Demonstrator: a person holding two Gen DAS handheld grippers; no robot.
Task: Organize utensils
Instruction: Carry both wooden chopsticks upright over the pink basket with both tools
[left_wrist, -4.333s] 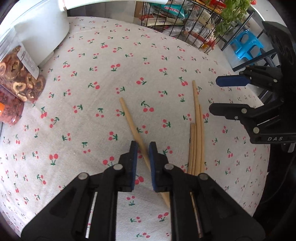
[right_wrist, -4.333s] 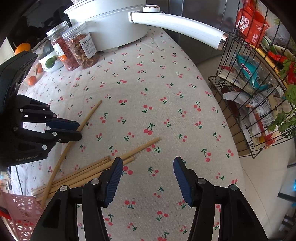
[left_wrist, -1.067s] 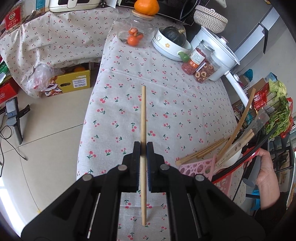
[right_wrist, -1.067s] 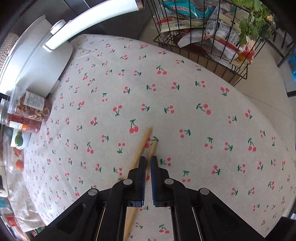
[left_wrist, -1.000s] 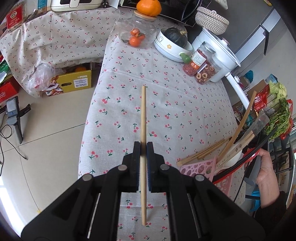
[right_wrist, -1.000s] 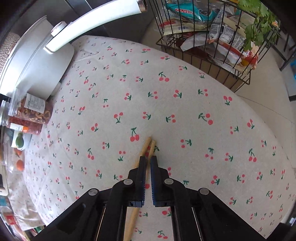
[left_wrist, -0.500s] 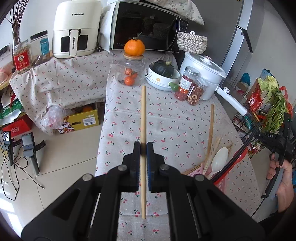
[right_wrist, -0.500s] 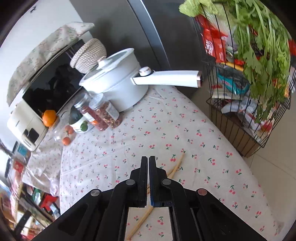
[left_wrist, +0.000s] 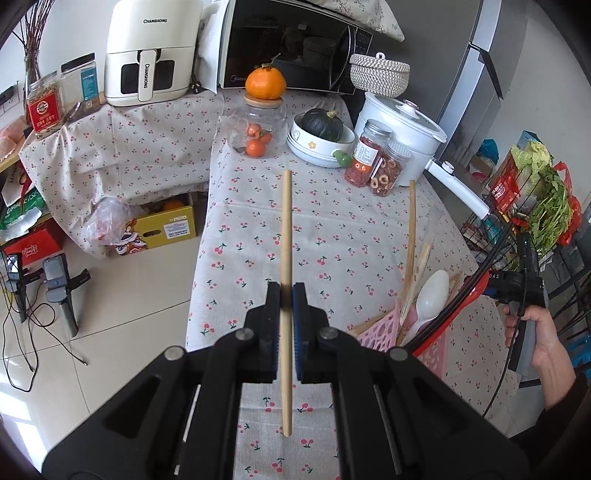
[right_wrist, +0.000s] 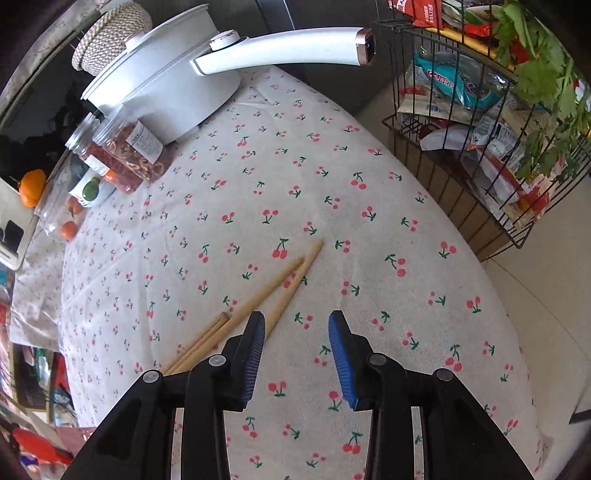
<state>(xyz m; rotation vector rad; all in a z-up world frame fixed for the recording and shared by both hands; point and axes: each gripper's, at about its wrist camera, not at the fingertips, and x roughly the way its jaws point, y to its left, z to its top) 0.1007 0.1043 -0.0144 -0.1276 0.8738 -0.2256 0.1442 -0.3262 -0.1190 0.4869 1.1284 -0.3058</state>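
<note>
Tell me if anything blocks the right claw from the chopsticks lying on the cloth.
Nothing visible does. The right claw has just been opening, with nothing between its jaws, and only bare cherry-print tablecloth lies ahead of it. The loose chopsticks lie just left of its left finger, uncovered.

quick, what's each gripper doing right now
left gripper: shut on a chopstick.
right gripper: open, jaws have just been opening, nothing between them.
</note>
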